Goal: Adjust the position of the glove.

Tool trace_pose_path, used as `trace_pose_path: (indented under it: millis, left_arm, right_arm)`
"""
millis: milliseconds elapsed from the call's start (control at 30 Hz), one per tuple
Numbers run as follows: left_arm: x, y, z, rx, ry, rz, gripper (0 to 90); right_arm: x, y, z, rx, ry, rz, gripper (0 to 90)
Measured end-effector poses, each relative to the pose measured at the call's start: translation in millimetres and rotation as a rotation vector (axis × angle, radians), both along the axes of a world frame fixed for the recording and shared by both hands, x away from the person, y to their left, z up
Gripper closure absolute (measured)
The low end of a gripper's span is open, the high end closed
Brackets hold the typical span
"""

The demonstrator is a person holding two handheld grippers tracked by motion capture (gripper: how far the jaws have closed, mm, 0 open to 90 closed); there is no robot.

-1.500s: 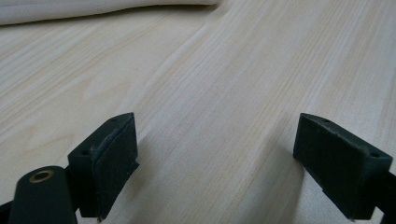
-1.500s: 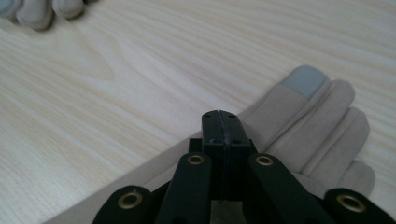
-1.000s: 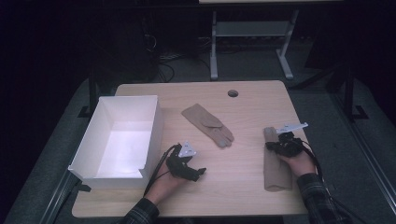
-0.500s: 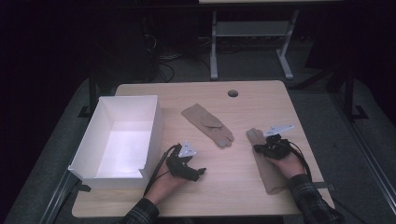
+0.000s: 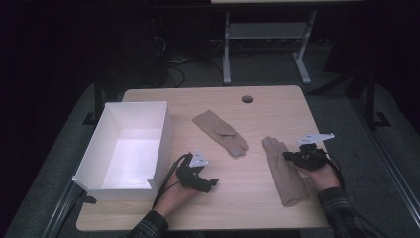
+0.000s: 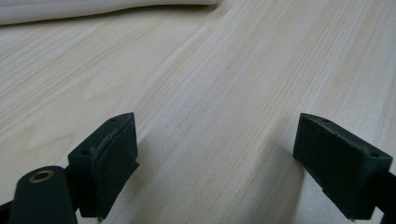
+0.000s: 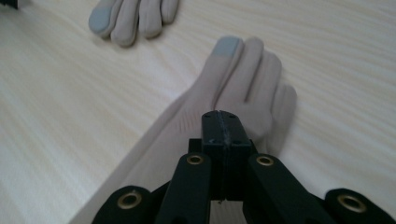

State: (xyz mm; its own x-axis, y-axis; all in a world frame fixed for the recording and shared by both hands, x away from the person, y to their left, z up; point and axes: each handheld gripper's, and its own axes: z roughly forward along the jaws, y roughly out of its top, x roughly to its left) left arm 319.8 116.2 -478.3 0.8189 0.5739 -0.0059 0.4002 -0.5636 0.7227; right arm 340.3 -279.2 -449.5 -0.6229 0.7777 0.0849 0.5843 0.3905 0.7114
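My right hand-held gripper (image 7: 222, 122) clenched on near glove (image 7: 243, 79), pinching its fabric below fingers. Second glove (image 7: 133, 16) beyond it. My left hand-held gripper (image 6: 217, 163) released over bare tabletop (image 6: 233, 70).

- right claw (image 5: 289, 156) slid toward 9 o'clock across the bench (image 5: 247, 198)
- nearer glove (image 5: 283, 171) dragged along, now closer to the other glove (image 5: 220, 131)
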Motion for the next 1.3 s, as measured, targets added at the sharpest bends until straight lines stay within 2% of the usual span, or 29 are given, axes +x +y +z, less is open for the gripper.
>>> trace_pose_path:
  millis: [33, 100, 133, 167, 233, 300, 333, 433, 667, 867, 900, 933, 967, 1000, 1033, 1067, 1100, 1133, 1167, 1200, 1300]
  left_arm:
    - [-0.1, -0.1, 0.0, -0.001, 0.001, 0.001, 12.9]
    - [-0.1, 0.0, 0.0, -0.001, 0.001, 0.001, 12.9]
    - [-0.2, -0.3, -0.2, -0.005, 0.0, 0.003, 12.9]
    - [-0.2, -0.3, -0.2, -0.005, 0.001, 0.002, 12.9]
    - [0.0, 0.1, 0.1, 0.001, 0.0, -0.001, 12.9]
    - [0.0, 0.2, 0.1, 0.003, 0.0, -0.002, 12.9]
    - [0.2, 0.3, 0.2, 0.004, -0.001, -0.003, 12.9]
    - [0.3, 0.5, 0.3, 0.008, -0.001, -0.005, 12.9]
    - [0.3, 0.5, 0.3, 0.008, -0.001, -0.005, 12.9]
    - [0.1, 0.5, 0.4, 0.009, -0.001, -0.004, 12.9]
    - [0.1, 0.5, 0.4, 0.009, -0.001, -0.003, 13.0]
    - [0.1, 0.4, 0.3, 0.008, -0.001, -0.003, 12.9]
    - [0.1, 0.4, 0.4, 0.009, -0.001, -0.003, 12.9]
    - [0.1, 0.4, 0.4, 0.009, -0.001, -0.003, 12.9]
    - [0.1, 0.5, 0.4, 0.009, -0.001, -0.003, 12.9]
    - [0.1, 0.5, 0.4, 0.009, -0.002, -0.004, 12.9]
    - [0.1, 0.5, 0.4, 0.01, -0.001, -0.003, 13.0]
    - [0.1, 0.5, 0.4, 0.01, -0.001, -0.003, 12.9]
    - [0.1, 0.5, 0.4, 0.009, -0.002, -0.003, 12.9]
    - [0.2, 0.5, 0.4, 0.01, -0.002, -0.004, 12.9]
    - [0.1, 0.3, 0.3, 0.007, -0.001, -0.002, 12.9]
  right_arm:
    - [-6.1, -3.7, -1.9, -0.003, 0.015, 0.003, 89.8]
    - [-8.3, -4.6, -3.3, -0.001, 0.024, 0.006, 89.8]
    - [-14.4, -4.5, -7.2, -0.032, 0.048, 0.016, 89.8]
    - [-14.4, -4.5, -7.2, -0.032, 0.048, 0.016, 89.8]
    - [-19.9, -2.1, -11.8, -0.058, 0.077, 0.039, 89.9]
    - [-21.1, -0.8, -13.4, -0.063, 0.079, 0.045, 90.0]
    - [-22.7, 0.9, -14.4, -0.049, 0.073, 0.049, 90.0]
    - [-29.4, 13.2, -13.7, -0.06, 0.076, 0.097, 90.0]
    - [-38.5, 33.0, -12.5, -0.076, 0.072, 0.156, 90.0]
    - [-37.4, 26.6, -7.3, -0.05, 0.035, 0.127, 88.0]
    - [-35.9, 21.7, -6.1, -0.039, 0.015, 0.105, 85.9]
    - [-33.7, 12.9, -5.8, -0.036, -0.003, 0.059, 78.3]
    - [-31.8, 9.3, -6.9, -0.04, -0.019, 0.049, 74.6]
    - [-31.8, 9.3, -6.9, -0.04, -0.019, 0.049, 74.6]
    - [-30.5, 5.2, -8.5, -0.045, -0.021, 0.022, 70.3]
    - [-26.7, -3.6, -12.9, -0.057, -0.038, -0.02, 55.3]
    - [-25.5, -6.1, -14.5, -0.063, -0.045, -0.036, 51.1]
    - [-25.5, -6.1, -14.5, -0.063, -0.045, -0.036, 51.1]
    - [-21.4, -12.7, -18.7, -0.049, -0.036, -0.062, 42.8]
    - [-21.4, -12.7, -18.7, -0.049, -0.036, -0.062, 42.8]
    - [-14.0, -21.1, -26.0, -0.042, -0.032, -0.098, 29.6]
